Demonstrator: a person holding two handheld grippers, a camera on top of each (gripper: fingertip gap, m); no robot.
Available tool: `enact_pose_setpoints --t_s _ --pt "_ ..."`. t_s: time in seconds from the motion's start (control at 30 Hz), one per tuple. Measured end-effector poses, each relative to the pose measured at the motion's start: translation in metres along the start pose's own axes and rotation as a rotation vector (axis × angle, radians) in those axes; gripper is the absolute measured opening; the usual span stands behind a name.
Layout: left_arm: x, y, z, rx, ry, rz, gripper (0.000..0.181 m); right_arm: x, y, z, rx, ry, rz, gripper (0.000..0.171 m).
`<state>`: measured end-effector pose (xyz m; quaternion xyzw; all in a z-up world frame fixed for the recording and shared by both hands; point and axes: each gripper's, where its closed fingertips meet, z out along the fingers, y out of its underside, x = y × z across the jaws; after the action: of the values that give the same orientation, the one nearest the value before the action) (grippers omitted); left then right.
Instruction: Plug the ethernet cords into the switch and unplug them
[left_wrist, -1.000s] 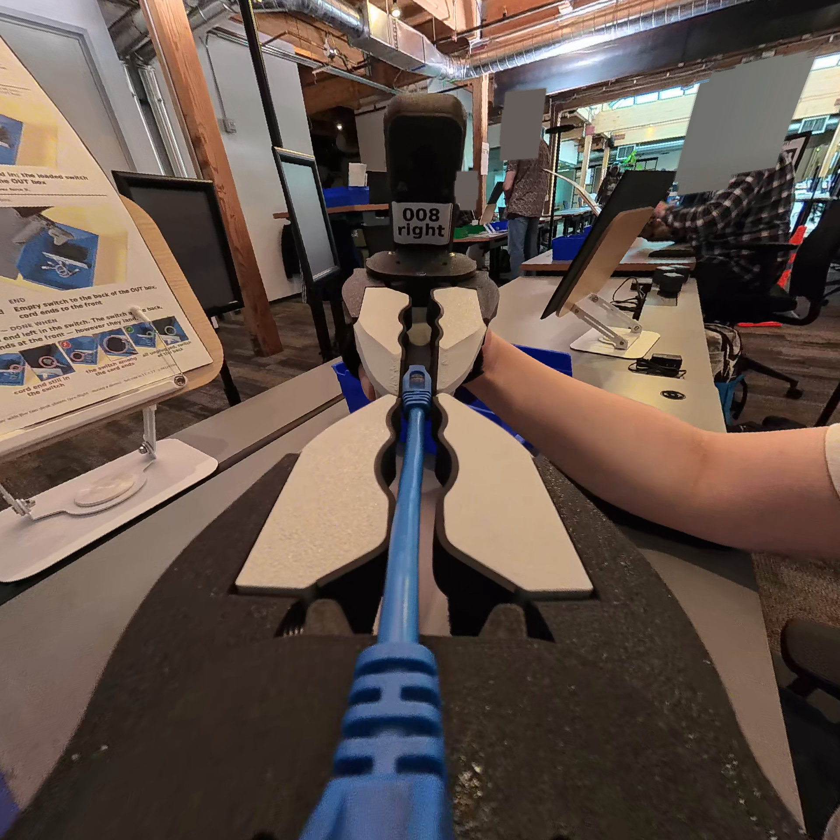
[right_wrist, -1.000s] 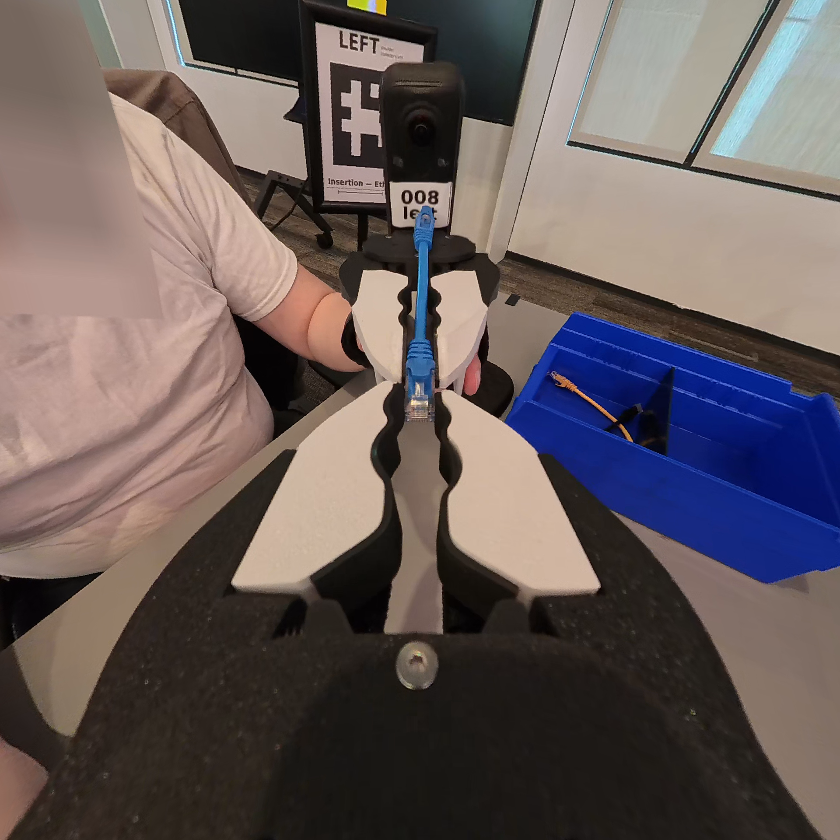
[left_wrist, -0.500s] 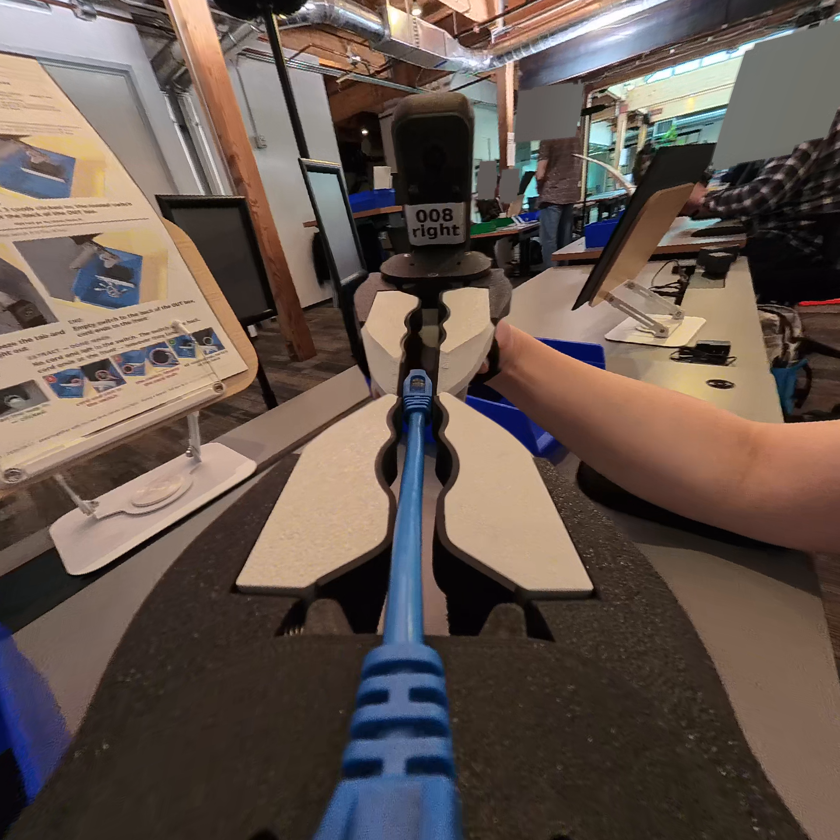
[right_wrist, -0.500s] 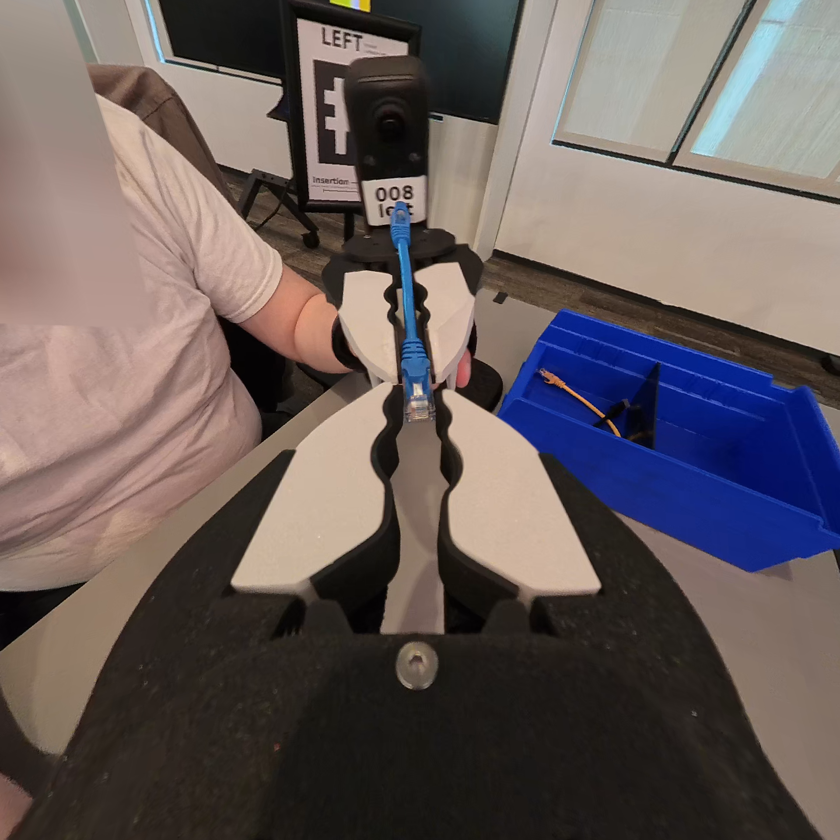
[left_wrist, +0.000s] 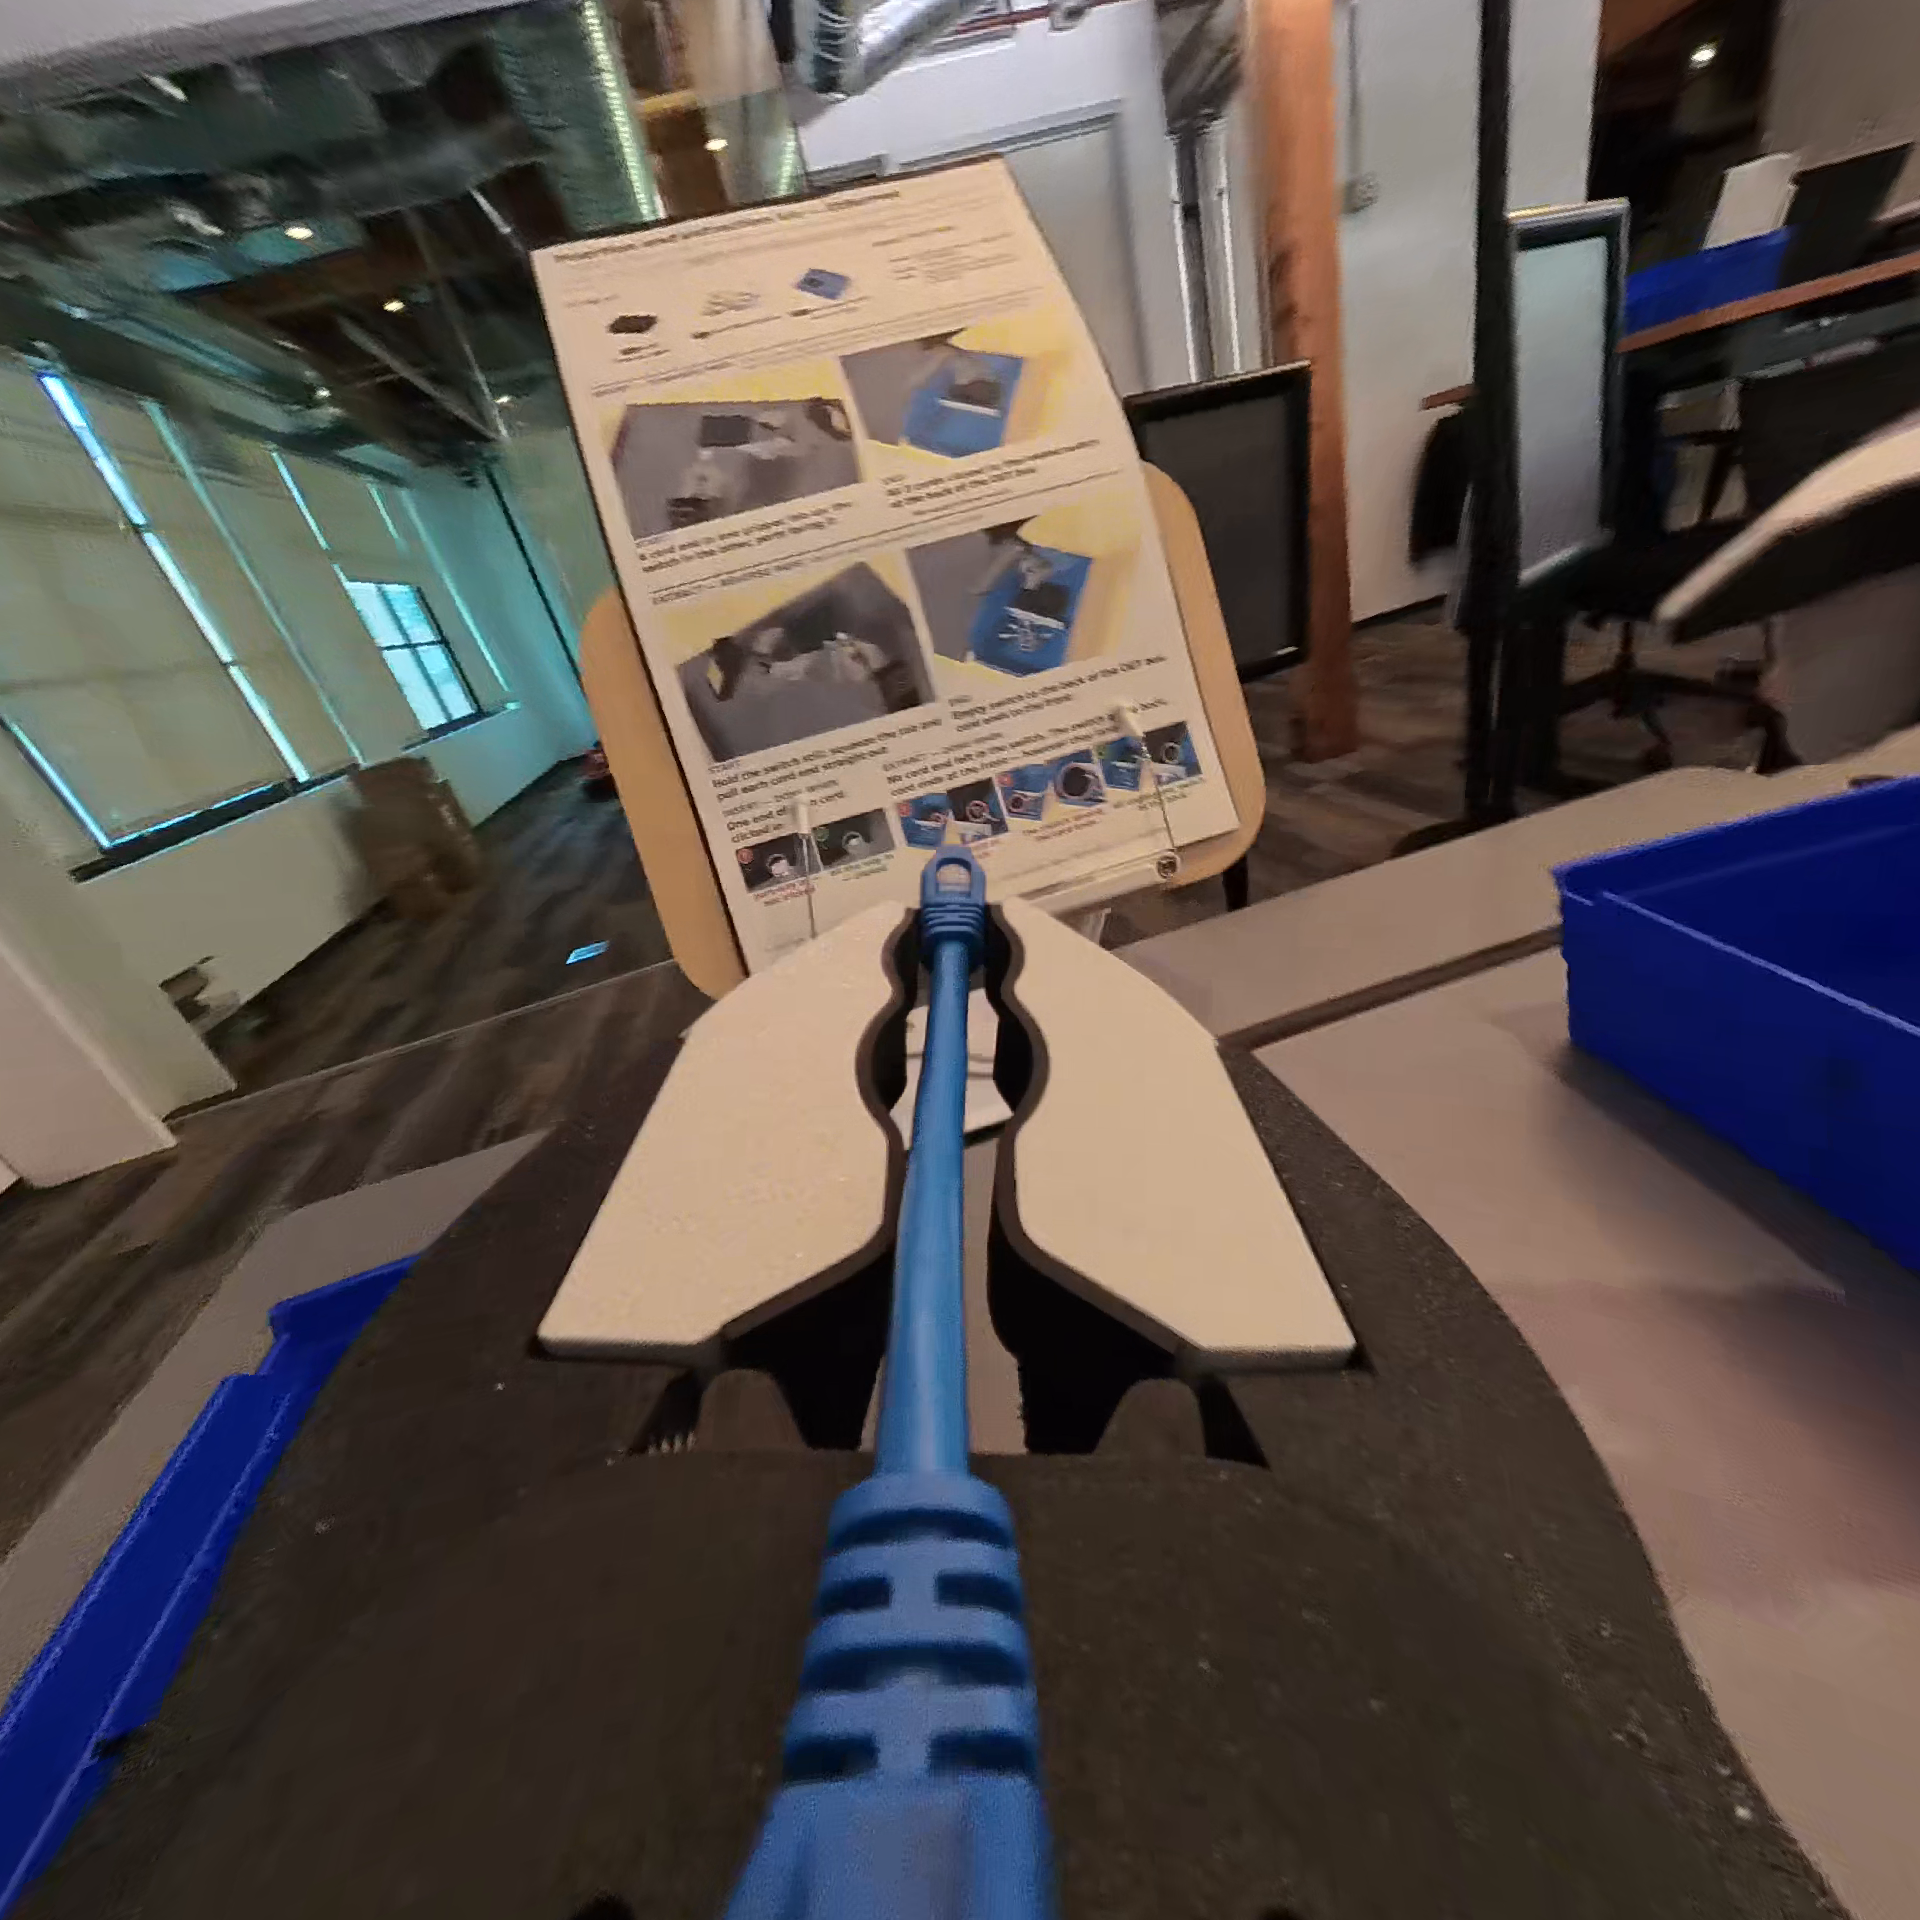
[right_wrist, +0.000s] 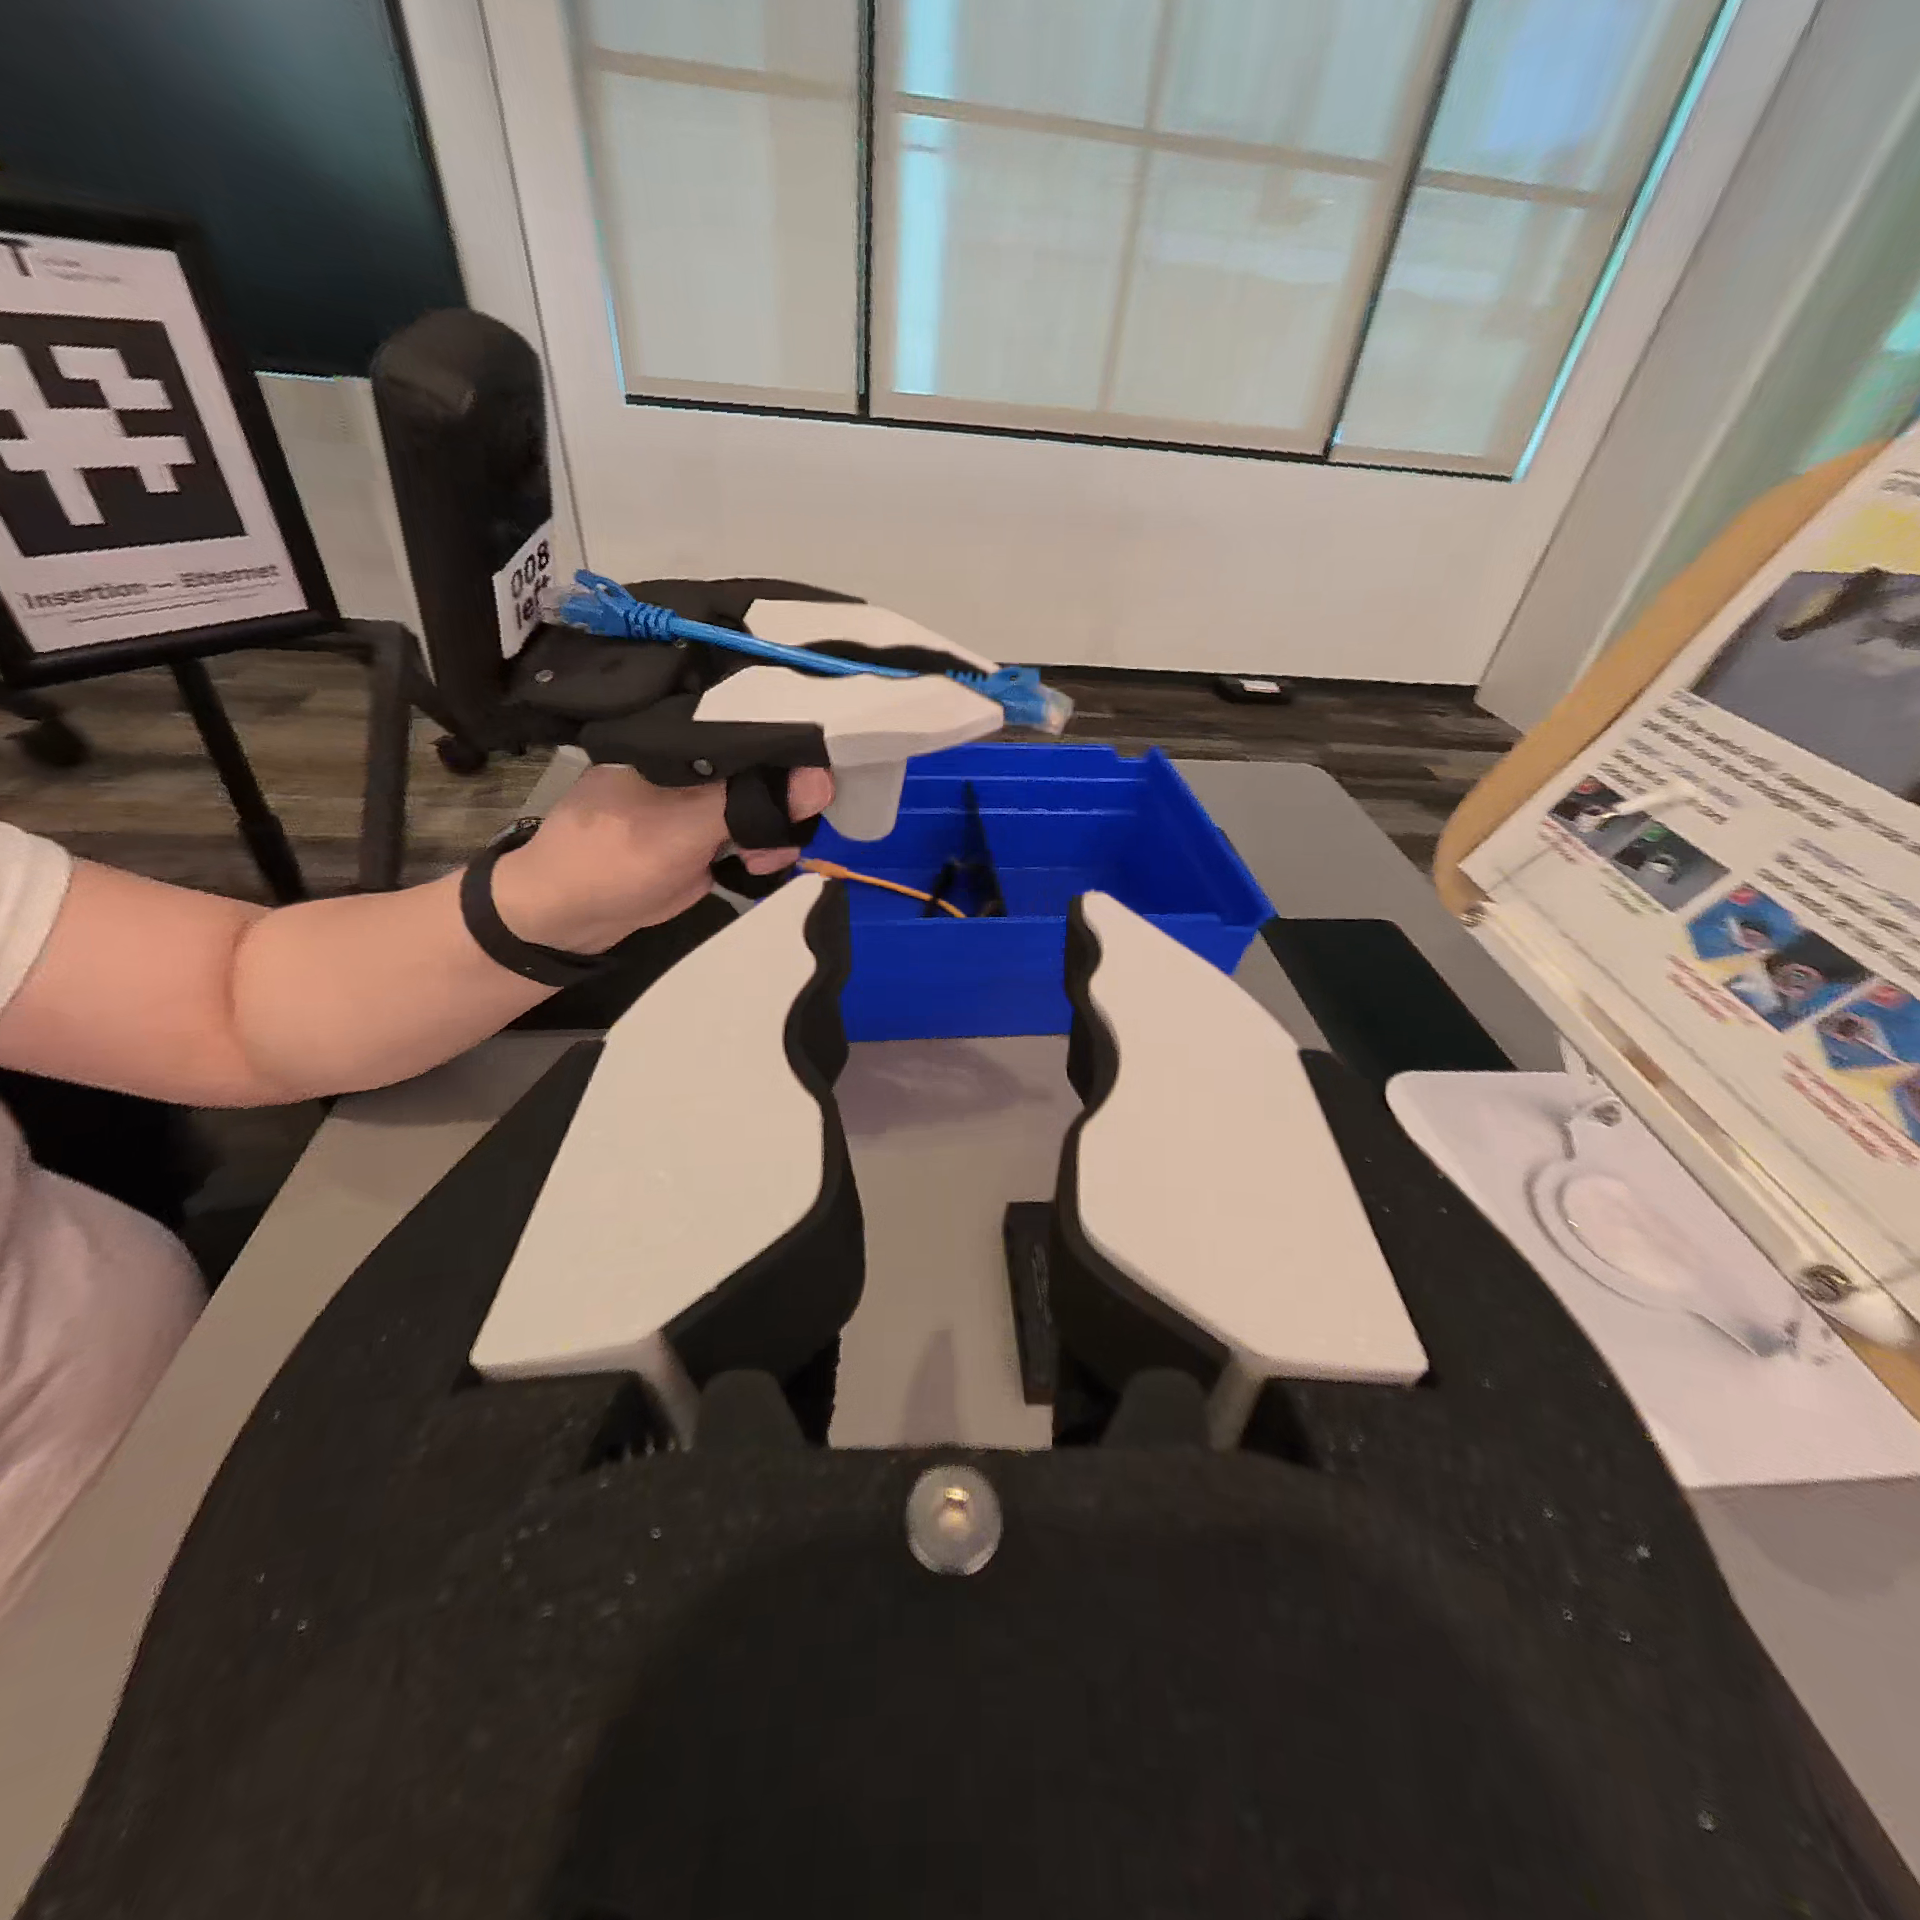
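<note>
My left gripper (left_wrist: 954, 920) is shut on a blue ethernet cord (left_wrist: 935, 1143). The cord runs straight along the jaws, with one plug past the fingertips and the other booted plug near the camera. In the right wrist view the left gripper (right_wrist: 992, 691) is held in the air at the left, above a blue bin (right_wrist: 1039, 966), with the cord (right_wrist: 727, 639) sticking out at both ends. My right gripper (right_wrist: 951, 914) is open and empty, low over the grey table, pointing at that bin. An orange cord (right_wrist: 883, 883) and a dark item lie in the bin. I cannot make out the switch.
An instruction board (left_wrist: 883, 571) on a white stand faces the left gripper; it also shows in the right wrist view (right_wrist: 1714, 883). A blue bin (left_wrist: 1766, 987) sits at the right, another blue bin (left_wrist: 125, 1558) at the lower left. A flat black piece (right_wrist: 1034, 1299) lies under the right jaws. The left gripper's tips are roughly 15 cm from the right gripper's.
The two grippers were tip to tip with the plug at the right fingertips. The right jaws have opened. The left gripper has swung away with the cord toward the instruction board.
</note>
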<state>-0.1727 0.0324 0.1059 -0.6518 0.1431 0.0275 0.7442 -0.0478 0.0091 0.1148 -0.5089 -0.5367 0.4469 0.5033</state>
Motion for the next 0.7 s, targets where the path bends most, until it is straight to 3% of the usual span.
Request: enact_pose_setpoints --t_s 0.37,0.7 --pt "-0.039 0.005 0.028 -0.021 -0.144 -0.069 0.011 0.021 0.004 -0.026 -0.029 0.108 0.001 0.037" --pt "-0.050 0.024 0.036 -0.037 -0.140 -0.123 0.011 0.033 0.035 -0.010 -0.132 0.139 0.038 0.038"
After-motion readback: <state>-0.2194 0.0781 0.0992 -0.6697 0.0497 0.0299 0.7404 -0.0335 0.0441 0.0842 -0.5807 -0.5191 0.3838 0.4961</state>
